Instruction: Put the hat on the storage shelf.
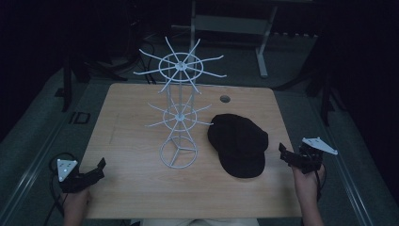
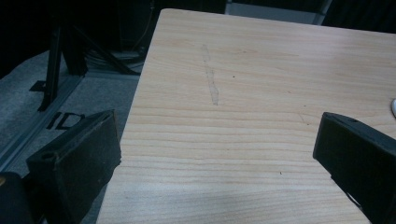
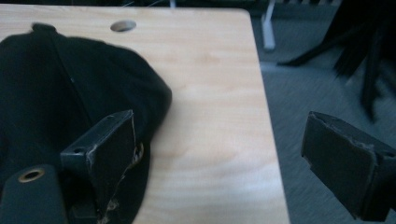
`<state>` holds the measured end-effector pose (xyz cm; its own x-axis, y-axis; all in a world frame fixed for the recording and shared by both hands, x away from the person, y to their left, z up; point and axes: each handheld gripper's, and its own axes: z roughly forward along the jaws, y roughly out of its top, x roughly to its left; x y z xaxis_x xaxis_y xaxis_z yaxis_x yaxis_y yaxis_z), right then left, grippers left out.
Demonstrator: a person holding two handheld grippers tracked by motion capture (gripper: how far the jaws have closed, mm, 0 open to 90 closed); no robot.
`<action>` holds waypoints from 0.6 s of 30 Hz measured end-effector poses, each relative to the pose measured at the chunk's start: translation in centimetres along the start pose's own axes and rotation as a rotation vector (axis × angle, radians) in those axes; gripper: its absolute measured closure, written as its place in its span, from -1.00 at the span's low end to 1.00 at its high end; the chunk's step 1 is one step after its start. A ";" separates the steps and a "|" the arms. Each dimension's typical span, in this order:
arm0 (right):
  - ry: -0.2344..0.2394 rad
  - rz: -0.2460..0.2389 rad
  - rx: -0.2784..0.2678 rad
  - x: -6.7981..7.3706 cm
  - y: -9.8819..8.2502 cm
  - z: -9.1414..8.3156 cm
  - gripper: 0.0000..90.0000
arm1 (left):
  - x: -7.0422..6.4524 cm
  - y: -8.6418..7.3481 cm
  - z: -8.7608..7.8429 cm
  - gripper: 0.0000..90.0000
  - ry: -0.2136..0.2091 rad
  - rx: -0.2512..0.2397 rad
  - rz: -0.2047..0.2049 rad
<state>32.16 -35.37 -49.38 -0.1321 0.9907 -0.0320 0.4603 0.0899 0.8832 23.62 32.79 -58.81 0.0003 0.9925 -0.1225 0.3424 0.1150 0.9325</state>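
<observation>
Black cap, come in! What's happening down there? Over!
Right gripper open beside black cap. Left gripper open over bare table. White wire rack stands left of cap.

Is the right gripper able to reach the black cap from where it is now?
Probably yes. The right gripper has open jaws and sits just right of the black cap, with bare table between them.

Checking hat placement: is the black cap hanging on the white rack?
No, the black cap lies flat on the table, right of the white rack.
</observation>
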 end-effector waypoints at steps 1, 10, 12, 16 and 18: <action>0.000 0.000 0.000 0.0 0.0 0.0 -0.78 | 0.0 0.0 0.0 -0.97 0.000 0.000 0.000; 0.084 -0.058 -0.020 3.2 2.7 0.7 -0.70 | 0.0 0.0 0.0 -0.97 -0.002 0.000 0.001; 0.092 -0.072 -0.023 4.0 3.3 0.9 -0.70 | 0.0 0.0 0.0 -0.97 -0.003 0.000 0.002; 0.130 -0.078 -0.031 5.4 4.4 1.3 -0.54 | 0.0 0.0 0.0 -0.97 -0.004 0.000 0.003; 0.169 -0.061 -0.017 5.9 4.8 1.8 -0.53 | 0.0 0.0 0.0 -0.97 -0.006 -0.001 0.003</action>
<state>35.18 -28.93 -46.14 -0.3062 0.9519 -0.0080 0.4325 0.1466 0.8896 23.60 32.79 -58.81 0.0069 0.9926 -0.1215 0.3411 0.1119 0.9334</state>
